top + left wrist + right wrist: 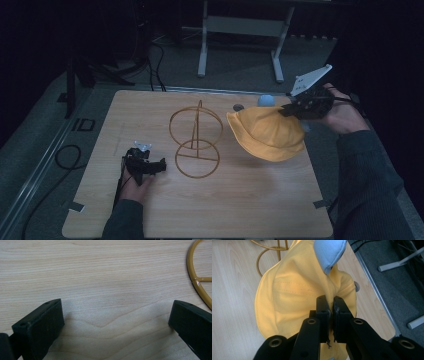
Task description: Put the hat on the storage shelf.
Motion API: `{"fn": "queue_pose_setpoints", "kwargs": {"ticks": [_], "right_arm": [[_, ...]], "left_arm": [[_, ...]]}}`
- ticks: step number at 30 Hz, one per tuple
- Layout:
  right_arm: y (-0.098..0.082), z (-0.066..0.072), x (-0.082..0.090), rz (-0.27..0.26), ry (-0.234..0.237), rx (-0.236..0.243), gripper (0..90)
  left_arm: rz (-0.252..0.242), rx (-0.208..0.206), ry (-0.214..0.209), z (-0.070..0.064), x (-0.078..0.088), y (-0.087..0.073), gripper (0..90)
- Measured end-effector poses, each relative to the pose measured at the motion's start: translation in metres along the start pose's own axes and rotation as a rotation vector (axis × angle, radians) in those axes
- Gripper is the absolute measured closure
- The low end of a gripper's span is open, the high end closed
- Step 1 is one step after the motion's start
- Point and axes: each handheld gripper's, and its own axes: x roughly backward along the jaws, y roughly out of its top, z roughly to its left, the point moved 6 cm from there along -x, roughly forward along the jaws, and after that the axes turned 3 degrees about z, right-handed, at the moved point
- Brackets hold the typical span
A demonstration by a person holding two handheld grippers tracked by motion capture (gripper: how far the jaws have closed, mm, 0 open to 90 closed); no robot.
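A yellow cloth hat [267, 132] hangs tilted over the right part of the wooden table, with a pale blue piece [265, 100] at its far side. My right gripper [287, 111] is shut on the hat's crown; in the right gripper view the jaws pinch a fold of the yellow hat [294, 295] at the gripper [331, 305], below the blue piece [328, 252]. A golden wire stand [196, 141] of two rings stands mid-table. My left gripper [162, 165] rests low on the table left of the stand, open [116, 322], with bare wood between its jaws.
The wire stand's base ring [197, 280] lies just right of my left gripper. A small grey object [238, 107] sits behind the hat. The table's right edge [320, 170] is near the hat. A grey frame [240, 30] stands on the floor beyond.
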Motion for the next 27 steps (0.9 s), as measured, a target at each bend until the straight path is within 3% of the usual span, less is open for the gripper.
{"fn": "queue_pose_setpoints", "kwargs": {"ticks": [27], "right_arm": [[0.035, 0.004, 0.018, -0.093, -0.003, 0.037, 85.1]], "left_arm": [[-0.002, 0.002, 0.0, 0.0, 0.0, 0.0, 0.0]]}}
